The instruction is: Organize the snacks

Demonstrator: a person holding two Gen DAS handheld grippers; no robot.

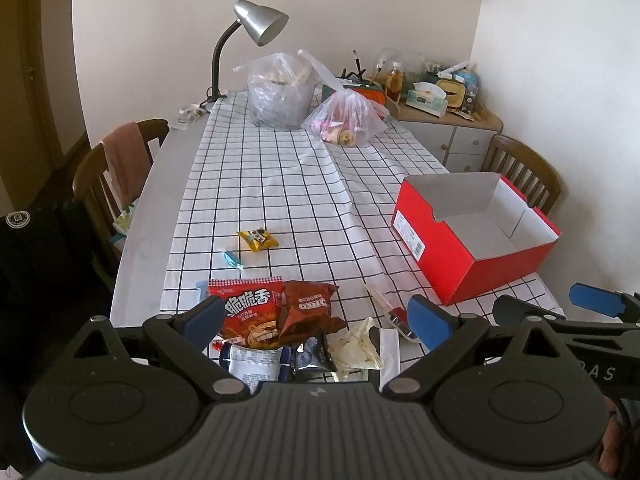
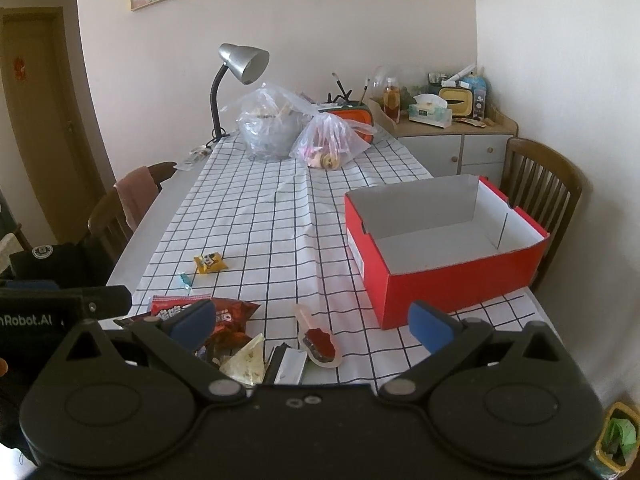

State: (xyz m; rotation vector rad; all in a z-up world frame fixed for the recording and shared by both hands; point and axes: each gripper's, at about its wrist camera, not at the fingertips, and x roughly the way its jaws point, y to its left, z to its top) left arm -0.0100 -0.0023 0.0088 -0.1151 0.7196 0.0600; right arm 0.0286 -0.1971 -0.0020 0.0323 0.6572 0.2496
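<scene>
Snacks were heaped at the near edge of the table, left of the empty red box. Both the left gripper and right gripper were held wide open, holding nothing. The red chip bag looked light, puffy and crinkly, best pinched gently at its sealed top edge.

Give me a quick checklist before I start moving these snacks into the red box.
1. Left claw open and holding nothing: ok.
2. Right claw open and holding nothing: ok.
3. Red box open on top, nothing seen inside: ok.
4. Snack pile within reach: ok; the red chip bag and brown Oreo bag lie just ahead of the left claw.
5. Path from pile to box: ok; only bare checked tablecloth lies between.
6. Strays counted: ok; the yellow packet and blue candy lie apart from the pile.
</scene>
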